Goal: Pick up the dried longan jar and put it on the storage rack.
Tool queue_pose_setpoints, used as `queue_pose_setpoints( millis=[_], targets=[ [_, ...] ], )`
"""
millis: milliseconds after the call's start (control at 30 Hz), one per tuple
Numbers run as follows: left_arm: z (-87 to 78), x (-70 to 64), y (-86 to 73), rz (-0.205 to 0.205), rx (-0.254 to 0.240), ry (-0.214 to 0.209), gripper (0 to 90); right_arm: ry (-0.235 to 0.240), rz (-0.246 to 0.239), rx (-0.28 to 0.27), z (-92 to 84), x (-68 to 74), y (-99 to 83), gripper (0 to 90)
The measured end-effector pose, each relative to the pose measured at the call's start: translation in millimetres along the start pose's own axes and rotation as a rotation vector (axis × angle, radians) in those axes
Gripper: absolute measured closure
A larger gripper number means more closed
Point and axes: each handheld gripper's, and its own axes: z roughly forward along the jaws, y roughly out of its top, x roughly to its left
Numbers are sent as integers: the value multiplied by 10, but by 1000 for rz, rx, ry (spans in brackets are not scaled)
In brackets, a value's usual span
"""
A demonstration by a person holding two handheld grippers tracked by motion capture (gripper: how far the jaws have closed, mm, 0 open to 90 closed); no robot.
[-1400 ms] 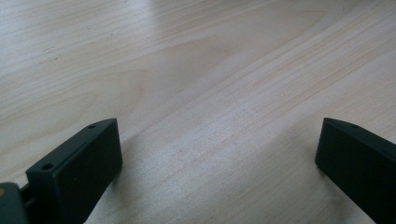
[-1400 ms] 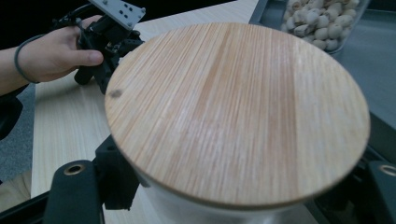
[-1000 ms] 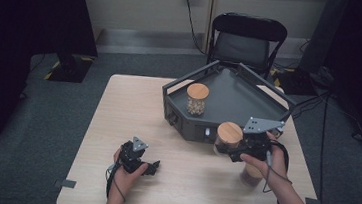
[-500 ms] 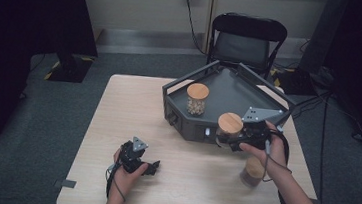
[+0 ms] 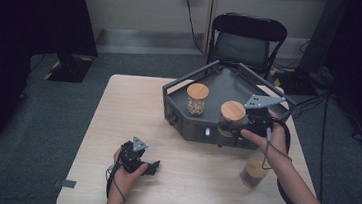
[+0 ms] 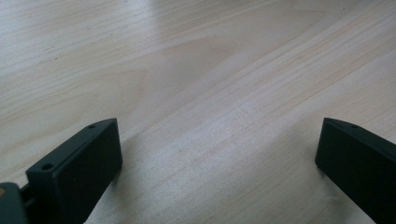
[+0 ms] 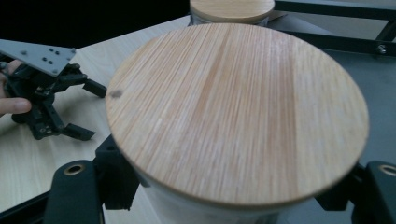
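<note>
No text, label, brand, number or sign can be read in any of the views. The bamboo lid [image 7: 238,112] of the jar carries only its wood grain and one small dark spot near its 9 o'clock edge. The grey three-cornered plate [image 7: 37,55] shows only screw holes, with no marking. The front of the black tray [image 5: 206,130] has a small pale spot at about 6 o'clock, too small to read. The worktop [image 6: 196,84] is plain wood.
</note>
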Motion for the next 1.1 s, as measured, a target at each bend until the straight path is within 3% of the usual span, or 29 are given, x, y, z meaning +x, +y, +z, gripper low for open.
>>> queue_pose_setpoints(
  millis=[600, 1100],
  targets=[
    [0, 0, 0, 0, 0, 0, 2, -64, 62, -2, 187, -157, 93, 255],
    [0, 0, 0, 0, 0, 0, 2, -94, 77, 10, 345, -232, 155, 255]
  ],
)
